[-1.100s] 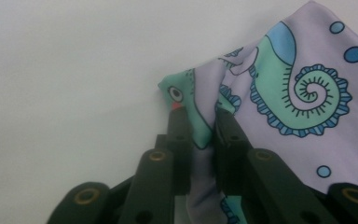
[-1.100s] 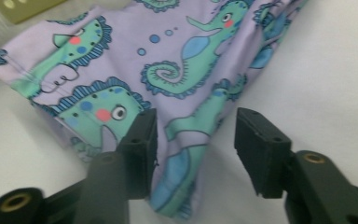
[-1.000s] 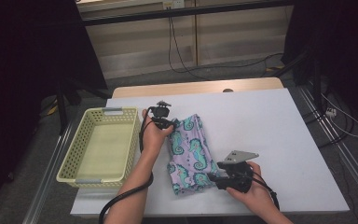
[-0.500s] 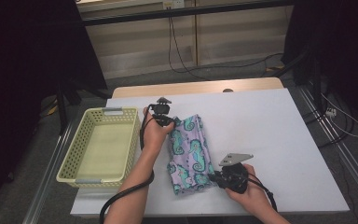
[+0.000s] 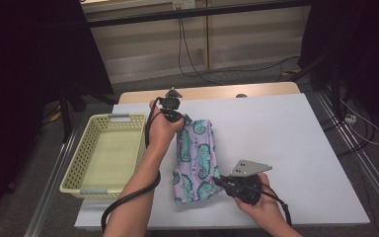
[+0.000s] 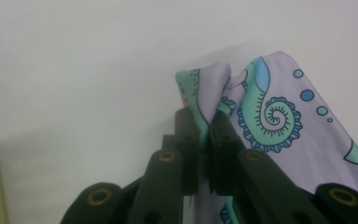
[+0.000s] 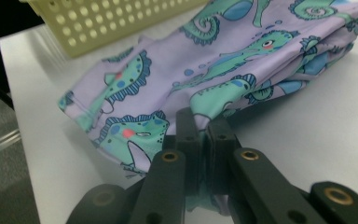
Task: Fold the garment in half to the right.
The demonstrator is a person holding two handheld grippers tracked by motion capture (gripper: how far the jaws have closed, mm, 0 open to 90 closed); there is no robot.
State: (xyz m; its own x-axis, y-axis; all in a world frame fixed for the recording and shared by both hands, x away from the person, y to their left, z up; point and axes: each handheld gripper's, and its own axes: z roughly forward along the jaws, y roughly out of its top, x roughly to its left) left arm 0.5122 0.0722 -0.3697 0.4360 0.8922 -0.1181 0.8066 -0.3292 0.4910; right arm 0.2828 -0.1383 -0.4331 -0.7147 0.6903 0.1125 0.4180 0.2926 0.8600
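Gripping seahorse-print cloth [image 5: 197,158] with both grippers, left [image 5: 176,117] far, right [image 5: 223,181] near, fingers clenched; I judge basket [image 5: 81,168] transfer outstanding.

Lilac cloth [image 5: 197,160] w/ teal seahorses; pale yellow basket [image 5: 86,175]; white table [image 5: 301,143]; black grippers.

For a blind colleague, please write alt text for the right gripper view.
The right gripper is shut on an edge of a folded lilac cloth printed with green seahorses, which lies on a white table. A yellow perforated basket stands behind the cloth.
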